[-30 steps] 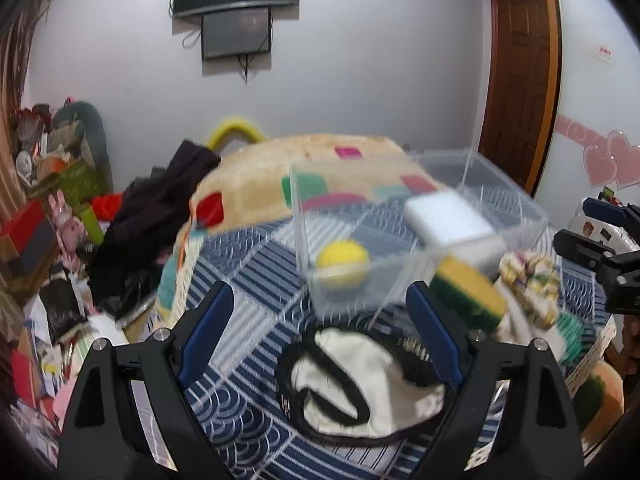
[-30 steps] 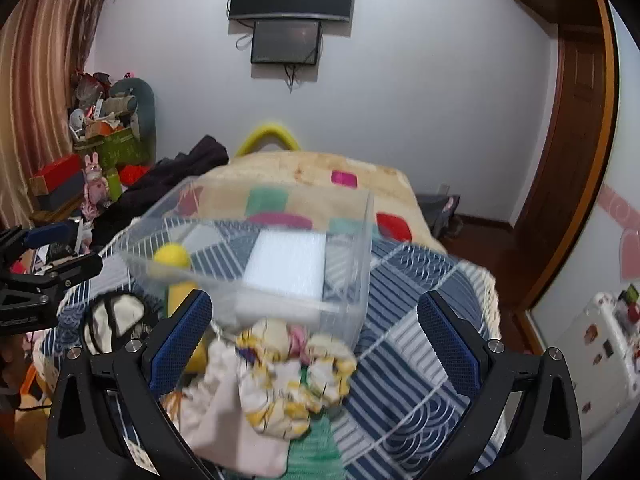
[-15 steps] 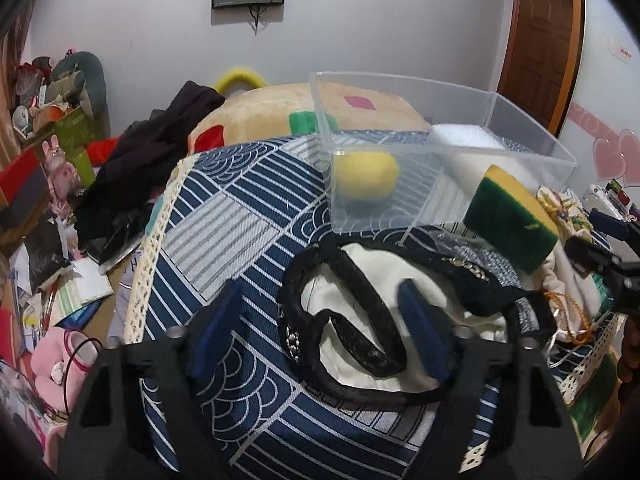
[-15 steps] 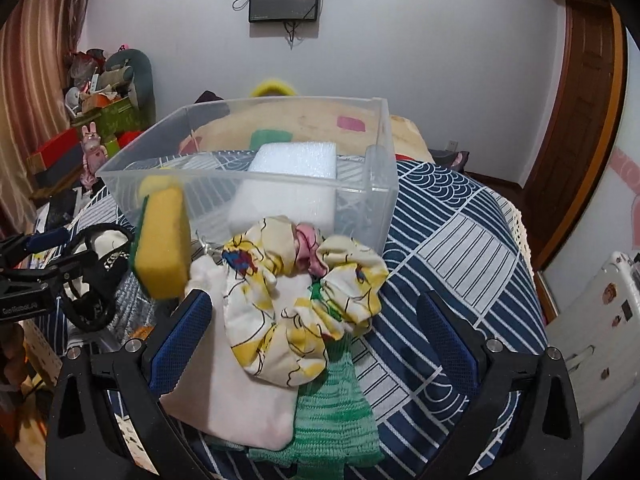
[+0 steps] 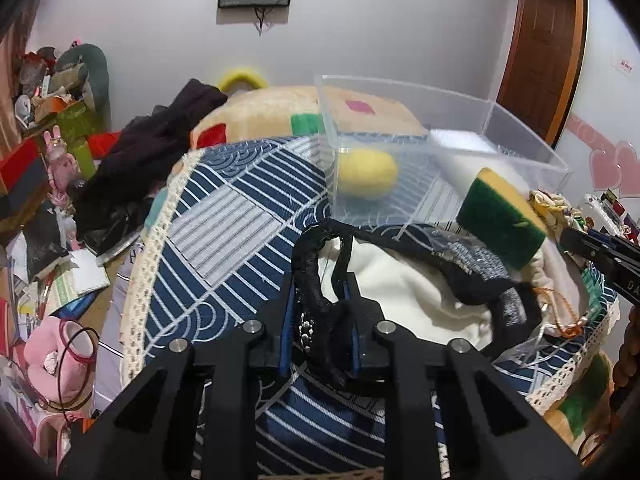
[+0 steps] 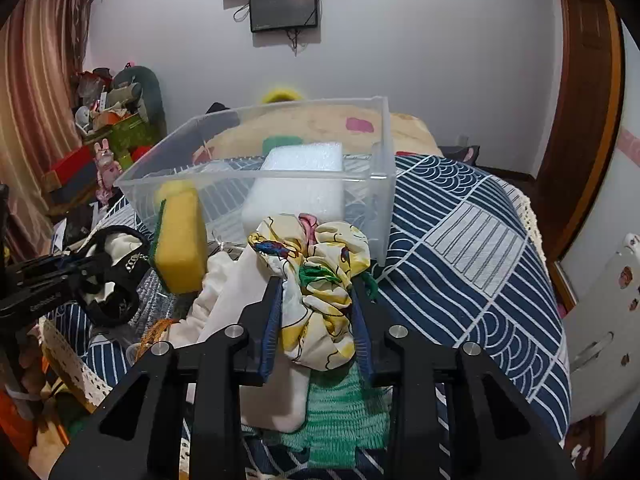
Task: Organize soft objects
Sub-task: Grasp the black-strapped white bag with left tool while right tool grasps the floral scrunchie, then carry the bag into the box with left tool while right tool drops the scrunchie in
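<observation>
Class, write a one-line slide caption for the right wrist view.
Right gripper shut on yellow printed cloth before clear bin.

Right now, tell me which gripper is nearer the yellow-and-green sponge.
Hard to call; probably the right. The right gripper is shut on the yellow scrunchie beside the sponge. The left gripper is clamped on the black headband, across the white cloth.

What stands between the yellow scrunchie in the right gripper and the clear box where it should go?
Only the box's near wall: the right gripper holds the scrunchie just in front of it, below the rim. The top is open; a white foam block sits inside.
</observation>
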